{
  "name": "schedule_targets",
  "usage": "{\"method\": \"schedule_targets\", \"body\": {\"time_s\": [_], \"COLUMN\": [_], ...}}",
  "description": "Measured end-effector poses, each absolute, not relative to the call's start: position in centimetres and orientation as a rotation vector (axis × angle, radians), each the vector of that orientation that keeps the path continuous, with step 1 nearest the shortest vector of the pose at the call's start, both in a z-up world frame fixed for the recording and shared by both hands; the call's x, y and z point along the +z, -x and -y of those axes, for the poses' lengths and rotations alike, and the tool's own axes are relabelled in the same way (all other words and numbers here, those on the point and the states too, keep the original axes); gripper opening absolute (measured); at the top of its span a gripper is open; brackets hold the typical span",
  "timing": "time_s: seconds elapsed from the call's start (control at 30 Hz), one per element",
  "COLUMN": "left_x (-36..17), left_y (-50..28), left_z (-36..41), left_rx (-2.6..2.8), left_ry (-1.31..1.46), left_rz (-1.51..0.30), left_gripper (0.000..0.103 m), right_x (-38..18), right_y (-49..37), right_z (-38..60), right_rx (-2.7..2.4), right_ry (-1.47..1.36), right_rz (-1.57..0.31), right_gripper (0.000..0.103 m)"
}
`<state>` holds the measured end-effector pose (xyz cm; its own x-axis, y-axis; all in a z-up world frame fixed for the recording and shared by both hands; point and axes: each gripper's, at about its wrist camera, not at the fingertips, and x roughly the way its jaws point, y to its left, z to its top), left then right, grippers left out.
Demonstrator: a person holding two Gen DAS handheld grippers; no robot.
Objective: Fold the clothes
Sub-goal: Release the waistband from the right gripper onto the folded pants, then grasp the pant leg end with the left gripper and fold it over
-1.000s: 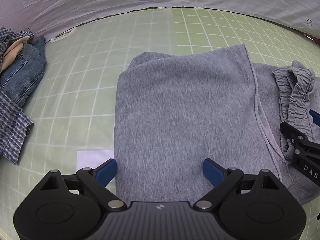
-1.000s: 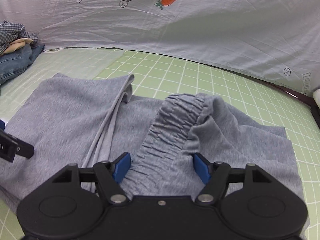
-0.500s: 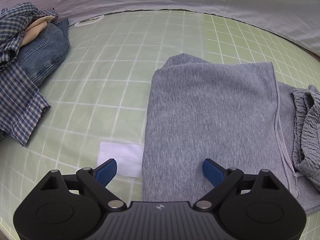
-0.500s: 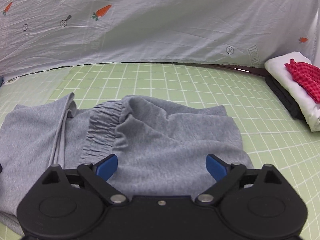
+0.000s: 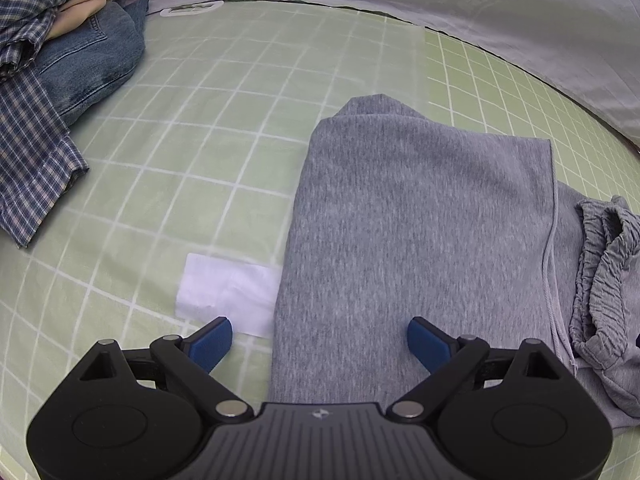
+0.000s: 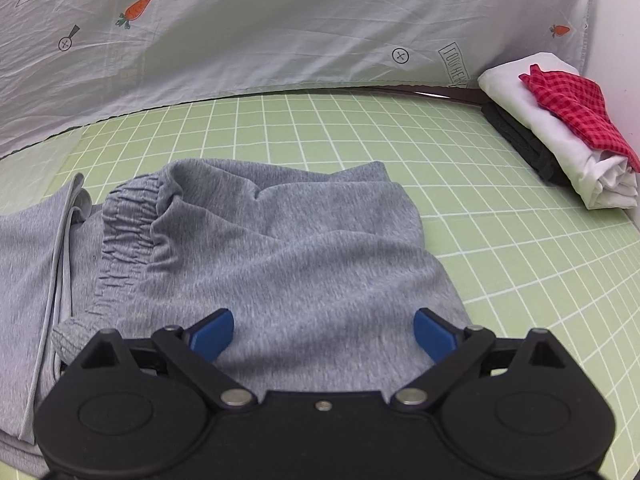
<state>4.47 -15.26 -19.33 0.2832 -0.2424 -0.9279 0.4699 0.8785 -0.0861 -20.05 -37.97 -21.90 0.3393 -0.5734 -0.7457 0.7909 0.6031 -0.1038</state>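
1. Green gridded mat [image 5: 208,148] covers the work surface, with a pale printed sheet [image 6: 280,28] hanging along its far edge.
2. Grey sweatpants [image 5: 420,216] lie on the mat, partly folded: a flat folded panel on the left side, and the gathered elastic waistband [image 6: 128,220] bunched up near the middle, with loose rumpled cloth to its right.
3. A heap of unfolded clothes sits at the far left of the mat, well apart from the sweatpants: blue jeans [image 5: 88,60] with a plaid shirt [image 5: 28,128] draped over and beside them.
4. A folded stack rests at the far right edge: a white garment [image 6: 560,136] with a red checked cloth [image 6: 576,108] on top and something dark beneath.
5. The left gripper [image 5: 320,338] hovers over the sweatpants' near left edge, its blue fingers [image 5: 210,340] spread wide, holding nothing.
6. The right gripper [image 6: 324,334] hangs over the rumpled right part, fingers likewise wide apart and empty.
7. A white rectangular patch [image 5: 228,292] lies on the mat, touching the sweatpants' left edge.
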Motion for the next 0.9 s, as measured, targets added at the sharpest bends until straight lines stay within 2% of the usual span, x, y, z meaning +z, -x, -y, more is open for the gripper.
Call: {"method": "schedule_targets", "body": {"time_s": [0.13, 0.2, 0.3, 0.33, 0.37, 0.43, 0.67, 0.9], "left_x": [-19.4, -19.2, -18.7, -18.5, -18.3, -18.2, -15.1, -10.7], "left_y": [-4.0, -3.8, -3.5, -3.4, -3.4, -3.3, -1.7, 3.4], "left_z": [15.2, 15.0, 15.1, 15.1, 15.2, 15.3, 16.4, 21.9], "left_rx": [-0.49, -0.486, -0.504, -0.52, -0.533, -0.547, -0.58, -0.718], "left_ry": [-0.237, -0.235, -0.225, -0.211, -0.194, -0.177, -0.128, -0.201], "left_rz": [-1.171, -1.155, -1.124, -1.117, -1.117, -1.118, -1.035, -0.867], "left_gripper": [0.094, 0.09, 0.061, 0.04, 0.027, 0.016, 0.011, 0.01], "right_x": [-22.1, -22.0, -21.9, -21.9, -21.8, -21.7, -21.1, -20.8], "right_y": [19.9, 20.0, 20.2, 20.3, 20.4, 20.8, 22.8, 26.3], "right_z": [37.6, 37.7, 37.7, 37.7, 37.7, 37.7, 38.5, 41.1], "right_rx": [-0.89, -0.891, -0.896, -0.898, -0.9, -0.904, -0.922, -0.94], "right_ry": [-0.289, -0.292, -0.296, -0.297, -0.297, -0.299, -0.297, -0.307], "right_rz": [-0.845, -0.842, -0.838, -0.838, -0.837, -0.834, -0.824, -0.833], "right_gripper": [0.098, 0.098, 0.098, 0.098, 0.098, 0.098, 0.098, 0.098]}}
